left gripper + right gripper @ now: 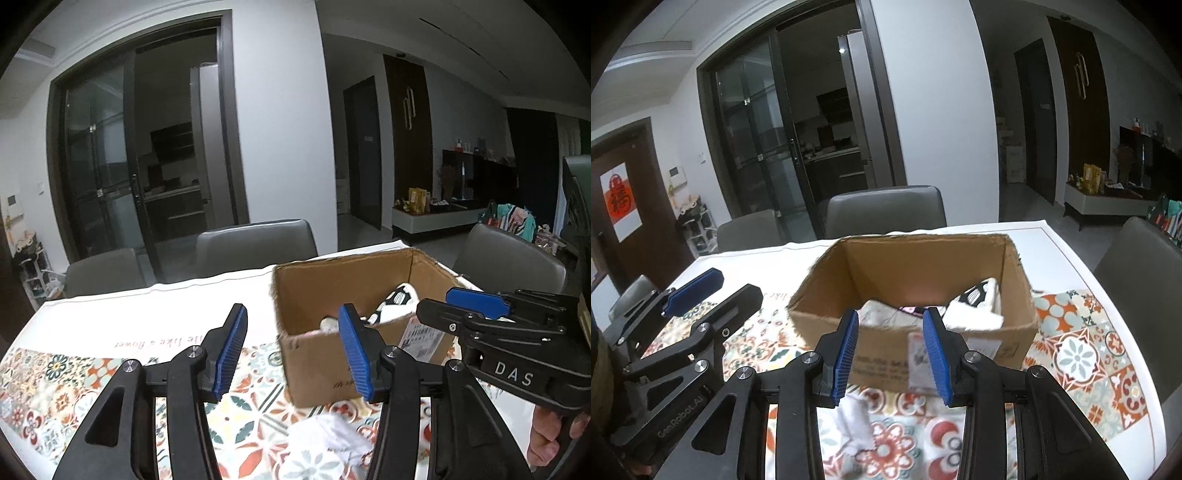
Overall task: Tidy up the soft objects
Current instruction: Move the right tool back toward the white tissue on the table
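Hovering both grippers on the near side of the cardboard box point(912, 288), which sits on the surface point(1067, 251) under a patterned cloth point(1075, 354).

Left gripper point(291, 354): jaws parted about halfway, nothing between them; through the gap I see only cloth and the box's near corner. Right gripper point(890, 354): jaws narrower, also empty; the box's front wall and its shipping label point(918, 354) show through the gap. No pad presses on anything in either view.

Inside the box: a black-and-white patterned soft item point(979, 295) lies against the right wall, a pale folded piece point(882, 314) sits toward the left, and a dark pinkish scrap between them is too blurred to name. So at least two soft things look stowed.

Left outside: a white crumpled cloth point(328, 439) lies on the surface just in front of the box, below my jaws. In the right view it shows as a blurred white patch under the left finger. I see no other loose soft items, though the near edge of the surface is hidden by my own rigs.

Judgement: task well along, one piece pending. Next move likely a drop toward the white cloth, pinching it and lifting it over the box's near wall. Risk: snagging the tablecloth with it.
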Demonstrator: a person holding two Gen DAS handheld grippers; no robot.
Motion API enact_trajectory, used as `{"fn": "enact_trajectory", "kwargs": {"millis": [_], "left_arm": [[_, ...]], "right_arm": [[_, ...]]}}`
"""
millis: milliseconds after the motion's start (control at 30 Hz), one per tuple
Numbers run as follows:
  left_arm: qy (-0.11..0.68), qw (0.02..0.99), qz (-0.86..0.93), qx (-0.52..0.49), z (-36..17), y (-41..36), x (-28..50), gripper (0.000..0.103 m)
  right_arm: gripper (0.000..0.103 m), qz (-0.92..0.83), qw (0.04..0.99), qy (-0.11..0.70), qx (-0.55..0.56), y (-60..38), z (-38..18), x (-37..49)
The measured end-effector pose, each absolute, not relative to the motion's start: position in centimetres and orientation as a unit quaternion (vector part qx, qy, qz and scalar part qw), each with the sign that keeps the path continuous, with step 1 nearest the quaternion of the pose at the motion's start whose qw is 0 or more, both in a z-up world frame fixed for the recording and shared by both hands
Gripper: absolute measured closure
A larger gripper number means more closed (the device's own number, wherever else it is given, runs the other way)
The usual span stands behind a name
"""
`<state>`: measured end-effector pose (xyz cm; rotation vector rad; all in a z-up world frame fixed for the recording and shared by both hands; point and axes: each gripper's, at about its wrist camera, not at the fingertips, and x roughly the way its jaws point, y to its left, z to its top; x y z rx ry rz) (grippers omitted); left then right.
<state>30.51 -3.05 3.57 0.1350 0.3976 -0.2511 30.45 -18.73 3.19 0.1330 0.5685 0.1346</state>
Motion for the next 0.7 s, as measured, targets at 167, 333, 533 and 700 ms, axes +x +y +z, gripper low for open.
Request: {"fn": "enact_trajectory", "kwargs": {"millis": [167, 333, 533, 700], "left_arm": [[0.206, 0.970, -0.106, 0.065, 2.7, -1.5, 28.9, 0.050], [0.224, 0.969, -0.089, 0.055, 1.7, 0.1, 27.7, 0.049], [0.242, 0.967, -0.069, 0.051, 0.3, 1.5, 26.8, 0.046], [0.263, 0.962, -0.060, 0.049, -1.0, 2.2, 26.5, 0.043]], "right_arm": [[0.065, 0.074, 0.953, 0.287, 0.059, -17.3, 2.6, 29.2], [0.065, 0.083, 0.950, 0.297, 0.053, -15.9, 1.8, 28.4], [0.065, 0.091, 0.946, 0.306, 0.047, -14.2, 0.8, 27.9], [0.064, 0.099, 0.939, 0.325, 0.050, -13.2, -0.7, 28.0]]}}
